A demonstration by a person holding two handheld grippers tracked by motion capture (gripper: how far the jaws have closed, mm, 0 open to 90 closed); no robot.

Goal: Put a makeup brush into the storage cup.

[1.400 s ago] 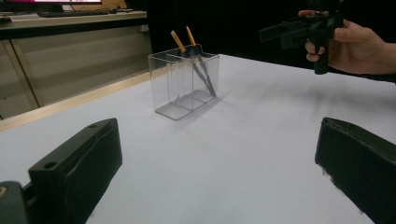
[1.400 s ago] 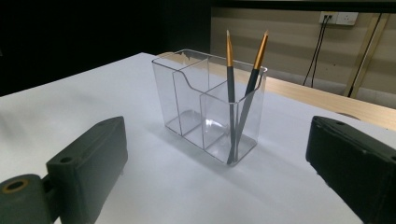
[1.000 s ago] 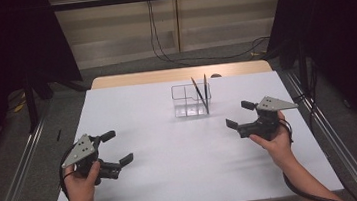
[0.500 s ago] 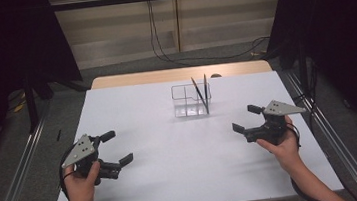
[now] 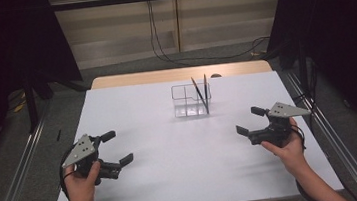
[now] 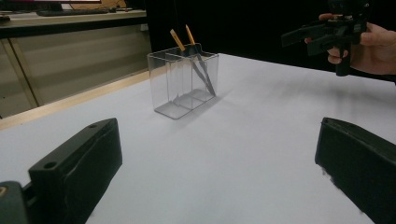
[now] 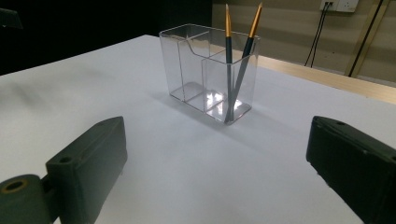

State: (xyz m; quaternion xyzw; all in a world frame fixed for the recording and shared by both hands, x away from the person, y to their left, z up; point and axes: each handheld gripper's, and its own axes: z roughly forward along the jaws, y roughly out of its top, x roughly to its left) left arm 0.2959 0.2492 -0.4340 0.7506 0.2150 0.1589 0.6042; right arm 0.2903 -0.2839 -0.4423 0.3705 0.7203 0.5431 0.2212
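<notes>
A clear plastic holder (image 5: 182, 101) with several compartments stands on the far middle of the white table (image 5: 184, 175). Two dark pencils with yellow ends (image 5: 202, 94) lean in its right-end compartment. My left gripper (image 5: 117, 147) hovers at the near left, open and holding nothing. My right gripper (image 5: 249, 120) hovers at the near right, also open with nothing between its jaws. In the left gripper view the holder (image 6: 180, 86) stands well beyond my left gripper (image 6: 219, 140), and the right gripper (image 6: 322, 35) is at the upper right. In the right gripper view the holder (image 7: 205, 70) and pencils (image 7: 239, 63) lie ahead of my right gripper (image 7: 217, 140).
A wooden strip (image 5: 179, 74) runs along the table's far edge. Metal rails (image 5: 18, 172) flank the table on both sides. Cables (image 5: 182, 57) lie on the floor beyond it. Dark curtains hang at left and right.
My right gripper has drawn back toward the near right, away from the holder. The left gripper has stayed where it was.
</notes>
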